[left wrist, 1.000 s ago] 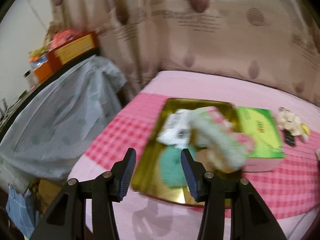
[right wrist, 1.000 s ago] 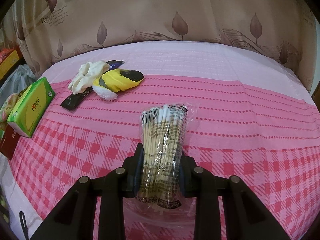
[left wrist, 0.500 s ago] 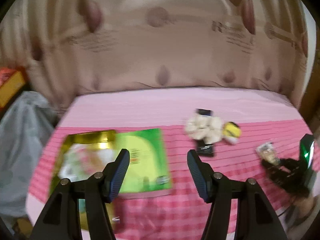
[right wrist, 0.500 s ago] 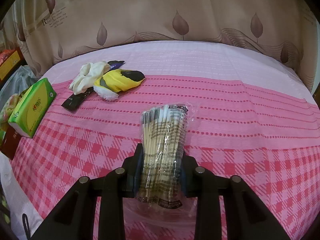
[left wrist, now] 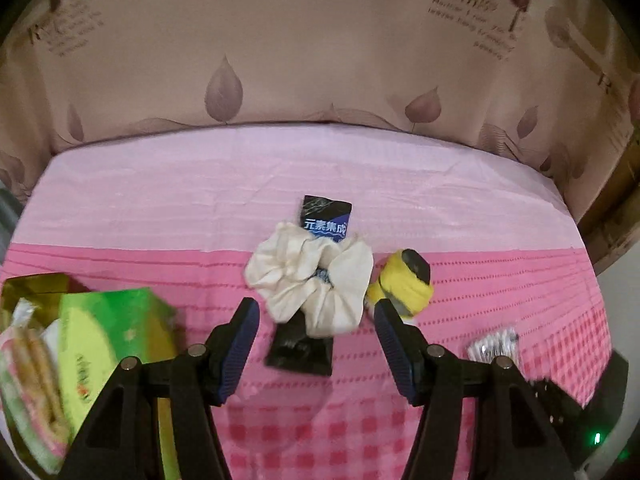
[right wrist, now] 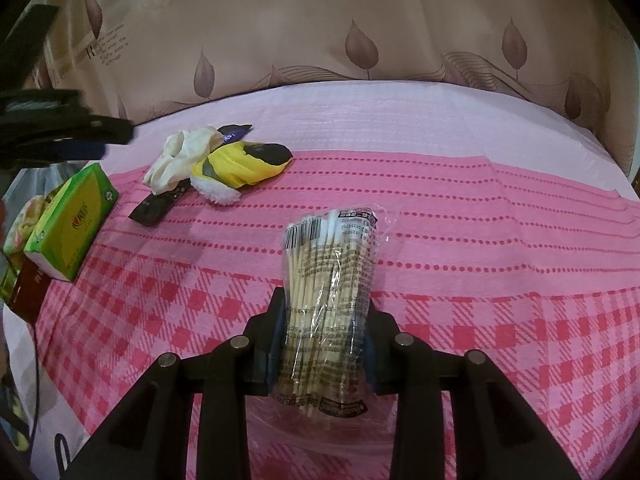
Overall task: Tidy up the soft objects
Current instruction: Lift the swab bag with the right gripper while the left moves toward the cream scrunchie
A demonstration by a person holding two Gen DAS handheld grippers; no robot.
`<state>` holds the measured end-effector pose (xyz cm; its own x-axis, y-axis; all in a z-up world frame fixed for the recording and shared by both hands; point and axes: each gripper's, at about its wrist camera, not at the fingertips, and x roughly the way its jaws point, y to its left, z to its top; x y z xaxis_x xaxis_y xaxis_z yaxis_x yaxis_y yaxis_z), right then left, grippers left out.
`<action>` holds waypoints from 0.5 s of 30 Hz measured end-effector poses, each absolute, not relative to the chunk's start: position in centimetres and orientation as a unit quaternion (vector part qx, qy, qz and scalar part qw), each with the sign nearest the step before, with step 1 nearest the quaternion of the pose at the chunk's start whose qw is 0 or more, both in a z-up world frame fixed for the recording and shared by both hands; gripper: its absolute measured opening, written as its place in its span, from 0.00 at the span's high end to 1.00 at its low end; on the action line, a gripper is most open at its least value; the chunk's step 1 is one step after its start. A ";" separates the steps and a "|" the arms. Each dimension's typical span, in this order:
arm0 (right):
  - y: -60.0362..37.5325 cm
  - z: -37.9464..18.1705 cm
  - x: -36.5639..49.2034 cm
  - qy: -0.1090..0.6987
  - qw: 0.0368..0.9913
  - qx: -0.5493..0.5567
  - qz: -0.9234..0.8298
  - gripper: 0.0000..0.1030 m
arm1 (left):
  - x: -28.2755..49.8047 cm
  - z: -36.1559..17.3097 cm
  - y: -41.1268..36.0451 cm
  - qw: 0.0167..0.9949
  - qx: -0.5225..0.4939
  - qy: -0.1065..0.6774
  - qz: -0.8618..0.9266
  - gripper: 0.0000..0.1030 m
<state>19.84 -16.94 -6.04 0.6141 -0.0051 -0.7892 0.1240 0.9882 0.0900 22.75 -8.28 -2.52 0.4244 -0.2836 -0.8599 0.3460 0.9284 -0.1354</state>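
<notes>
My left claw (left wrist: 316, 320) hangs spread wide and empty just short of the cream scrunchie (left wrist: 310, 280), which lies on a black sachet (left wrist: 304, 344) on the pink cloth (left wrist: 160, 208). Light, squashy, likely springy: I'd pinch one bunched fold.

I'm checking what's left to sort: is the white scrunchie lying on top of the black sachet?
Yes, the left wrist view shows the white scrunchie draped across the black sachet, which sticks out beyond both sides.

left gripper (left wrist: 316, 332) fingers spread wide, right gripper (right wrist: 325, 320) fingers opening
</notes>
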 end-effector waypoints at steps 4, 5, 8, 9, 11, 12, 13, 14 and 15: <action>-17.1 -6.1 19.9 0.436 0.896 0.075 -0.033 0.68 | 24.6 -3.8 -9.1 0.839 0.035 0.515 -0.174 0.41; -17.1 -6.1 19.9 0.436 0.896 0.076 -0.033 0.68 | 25.0 -4.2 -9.3 0.837 0.036 0.518 -0.176 0.41; -17.1 -6.1 20.0 0.436 0.896 0.081 -0.032 0.68 | 25.8 -5.3 -9.3 0.833 0.042 0.527 -0.163 0.41; -17.1 -6.1 20.0 0.435 0.896 0.081 -0.032 0.68 | 26.0 -5.7 -9.3 0.832 0.044 0.529 -0.161 0.41; -17.1 -6.1 20.0 0.435 0.896 0.081 -0.032 0.68 | 26.6 -6.8 -9.3 0.829 0.049 0.537 -0.151 0.41; -17.1 -6.1 20.0 0.435 0.896 0.082 -0.031 0.68 | 26.8 -7.2 -9.3 0.826 0.044 0.540 -0.155 0.41; -17.1 -6.1 20.0 0.435 0.896 0.082 -0.032 0.68 | 26.9 -7.5 -9.1 0.826 0.034 0.539 -0.162 0.41; -17.0 -6.1 20.0 0.435 0.896 0.081 -0.032 0.68 | 26.9 -7.6 -8.9 0.827 0.025 0.536 -0.167 0.44; -17.0 -6.1 20.0 0.435 0.896 0.081 -0.032 0.68 | 26.9 -7.6 -8.6 0.828 0.016 0.533 -0.175 0.72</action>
